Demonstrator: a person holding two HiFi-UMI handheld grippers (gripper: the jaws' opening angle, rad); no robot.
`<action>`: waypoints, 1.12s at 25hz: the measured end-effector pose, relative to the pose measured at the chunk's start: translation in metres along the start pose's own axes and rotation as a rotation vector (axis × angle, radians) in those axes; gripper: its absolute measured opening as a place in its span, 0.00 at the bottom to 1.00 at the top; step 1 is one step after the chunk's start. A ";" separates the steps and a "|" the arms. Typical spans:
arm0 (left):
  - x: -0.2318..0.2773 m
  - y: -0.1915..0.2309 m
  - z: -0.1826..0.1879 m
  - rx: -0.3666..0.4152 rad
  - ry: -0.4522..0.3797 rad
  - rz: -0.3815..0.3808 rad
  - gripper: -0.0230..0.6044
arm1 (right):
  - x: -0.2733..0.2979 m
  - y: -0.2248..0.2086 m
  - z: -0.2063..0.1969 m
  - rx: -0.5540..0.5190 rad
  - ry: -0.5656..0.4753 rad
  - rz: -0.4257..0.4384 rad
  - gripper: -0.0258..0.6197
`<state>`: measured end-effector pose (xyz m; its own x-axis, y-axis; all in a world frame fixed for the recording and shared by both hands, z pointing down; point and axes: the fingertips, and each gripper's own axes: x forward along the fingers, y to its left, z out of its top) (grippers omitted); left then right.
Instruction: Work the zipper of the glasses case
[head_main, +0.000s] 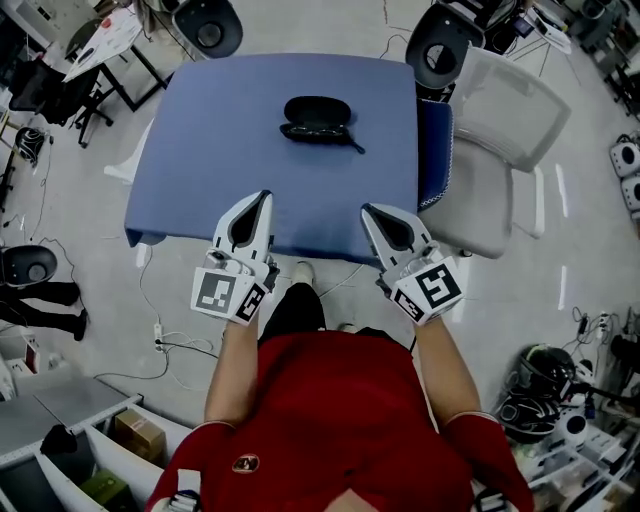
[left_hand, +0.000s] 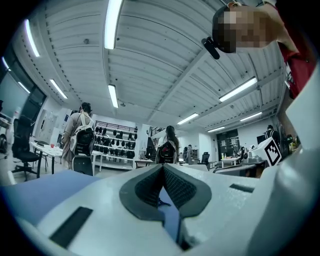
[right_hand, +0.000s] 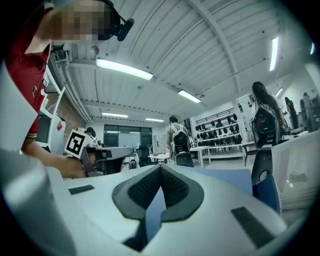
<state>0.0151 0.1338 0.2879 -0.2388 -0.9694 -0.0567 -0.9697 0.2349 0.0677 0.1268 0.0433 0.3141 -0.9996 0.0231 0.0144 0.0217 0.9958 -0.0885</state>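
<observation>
Head view: my left claw (head_main: 265, 195) and right claw (head_main: 366, 209), pressed together empty, face the glasses case (head_main: 318, 119) lying crosswise on the table (head_main: 215, 170), well apart, midway between them.

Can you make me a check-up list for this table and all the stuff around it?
Surface: blue table, flat.
Job's things: black glasses case on the table's far half, apart from both grippers.
Clutter: nothing seen on the table besides the case.
Grippers: left gripper and right gripper are both shut and empty, over the table's near edge.
Cables: white cable on the floor, left of the person.
Surroundings: white chair right of the table, black chairs beyond it, people with backpacks farther off.
</observation>
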 end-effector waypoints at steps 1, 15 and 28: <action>0.008 0.011 0.000 -0.002 0.001 -0.008 0.05 | 0.011 -0.004 -0.001 -0.003 0.008 -0.007 0.04; 0.112 0.128 -0.009 0.048 0.074 -0.181 0.05 | 0.127 -0.078 -0.008 -0.011 0.086 -0.167 0.04; 0.190 0.170 -0.044 0.121 0.150 -0.347 0.05 | 0.181 -0.125 -0.033 -0.023 0.198 -0.278 0.04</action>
<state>-0.1927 -0.0136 0.3328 0.1056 -0.9902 0.0909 -0.9927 -0.1103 -0.0485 -0.0561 -0.0738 0.3605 -0.9449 -0.2348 0.2280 -0.2483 0.9682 -0.0319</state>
